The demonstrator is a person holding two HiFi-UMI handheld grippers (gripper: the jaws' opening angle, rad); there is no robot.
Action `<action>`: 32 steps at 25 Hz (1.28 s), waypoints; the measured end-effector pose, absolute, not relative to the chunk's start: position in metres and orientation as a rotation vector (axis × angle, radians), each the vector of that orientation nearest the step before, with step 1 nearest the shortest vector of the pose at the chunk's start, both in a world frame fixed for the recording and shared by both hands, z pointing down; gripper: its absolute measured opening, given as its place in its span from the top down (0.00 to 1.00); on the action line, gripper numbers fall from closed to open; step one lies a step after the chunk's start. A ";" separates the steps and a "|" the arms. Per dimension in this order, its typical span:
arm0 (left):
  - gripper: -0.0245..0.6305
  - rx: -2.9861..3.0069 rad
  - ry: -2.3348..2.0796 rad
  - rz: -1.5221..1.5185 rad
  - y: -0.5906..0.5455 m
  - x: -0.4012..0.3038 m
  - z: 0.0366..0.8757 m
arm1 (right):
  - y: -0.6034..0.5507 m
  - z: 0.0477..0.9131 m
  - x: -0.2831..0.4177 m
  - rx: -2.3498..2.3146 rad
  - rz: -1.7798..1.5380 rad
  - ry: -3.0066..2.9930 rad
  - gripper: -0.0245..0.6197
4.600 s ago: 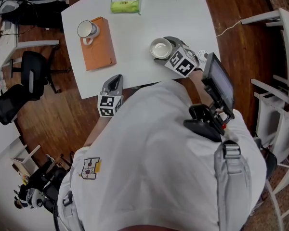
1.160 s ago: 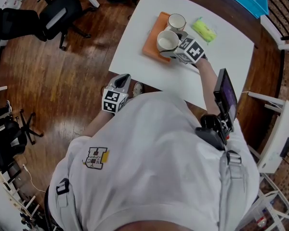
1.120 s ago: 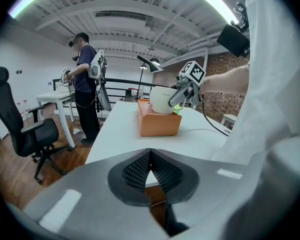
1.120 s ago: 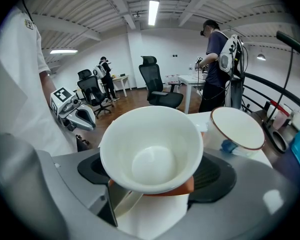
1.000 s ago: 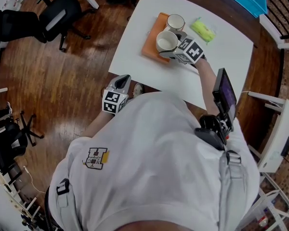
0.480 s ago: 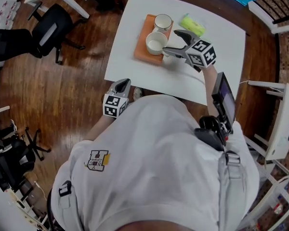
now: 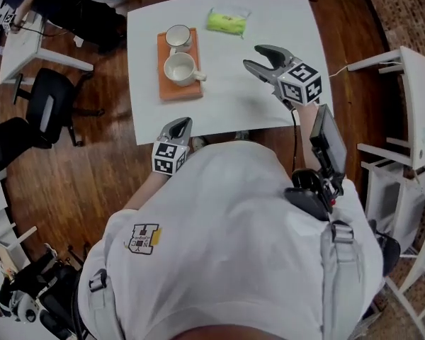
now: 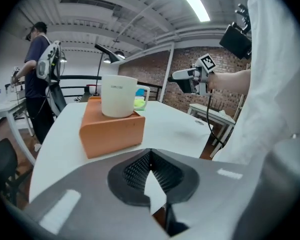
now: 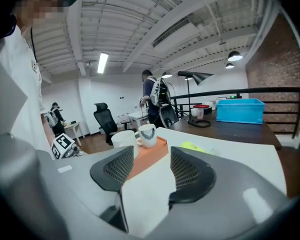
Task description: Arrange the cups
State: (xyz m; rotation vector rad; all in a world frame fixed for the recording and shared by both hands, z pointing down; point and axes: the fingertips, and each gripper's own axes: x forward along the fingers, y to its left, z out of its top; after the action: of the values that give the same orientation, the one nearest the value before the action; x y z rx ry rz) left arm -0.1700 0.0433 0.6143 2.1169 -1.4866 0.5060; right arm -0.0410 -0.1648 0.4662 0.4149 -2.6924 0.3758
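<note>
**Inspector:** Where do the cups stand?

**Assistant:** Both are on the orange box (image 7: 170, 91), which lies on the white tabletop (image 7: 234, 98) near its left edge, toward the far left corner. The far cup (image 7: 177, 37) and the near cup (image 7: 180, 68) are both upright, one just beside the other. Whether they touch cannot be told. The near cup's handle points toward the right edge.

**Inspector:** And the right gripper?

**Assistant:** The right gripper (image 7: 253, 56) is held above the tabletop near the right edge, well apart from the box. Its jaws have just been closing and now stand partly apart. Its own view shows only bare tabletop between them, so nothing is held.

**Inspector:** The left gripper?

**Assistant:** The left gripper (image 7: 178, 125) is at the near edge of the tabletop, on the near side of the box and clear of it. Its jaws are together, pad against pad, with nothing between them.

**Inspector:** Anything else on the surface?

**Assistant:** A green packet (image 7: 227, 21) lies by the far edge, close to the far end of the box.
</note>
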 end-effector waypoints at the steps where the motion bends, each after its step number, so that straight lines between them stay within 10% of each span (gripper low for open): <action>1: 0.96 2.139 -1.459 0.517 0.038 -0.167 0.615 | -0.161 0.474 -0.032 0.449 0.393 -2.675 0.62; 20: 0.96 2.249 -1.283 0.619 0.019 -0.143 0.623 | -0.079 0.604 0.025 0.615 0.562 -2.395 0.95; 32: 0.96 2.222 -1.315 0.639 0.027 -0.154 0.631 | -0.057 0.639 0.005 0.498 0.406 -2.263 0.96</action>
State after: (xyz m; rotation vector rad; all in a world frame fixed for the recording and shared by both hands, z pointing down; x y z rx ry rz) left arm -0.1535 0.0271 0.6306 2.2216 -1.3152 0.6393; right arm 0.0049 -0.0567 0.6392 0.4975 -2.2629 0.4063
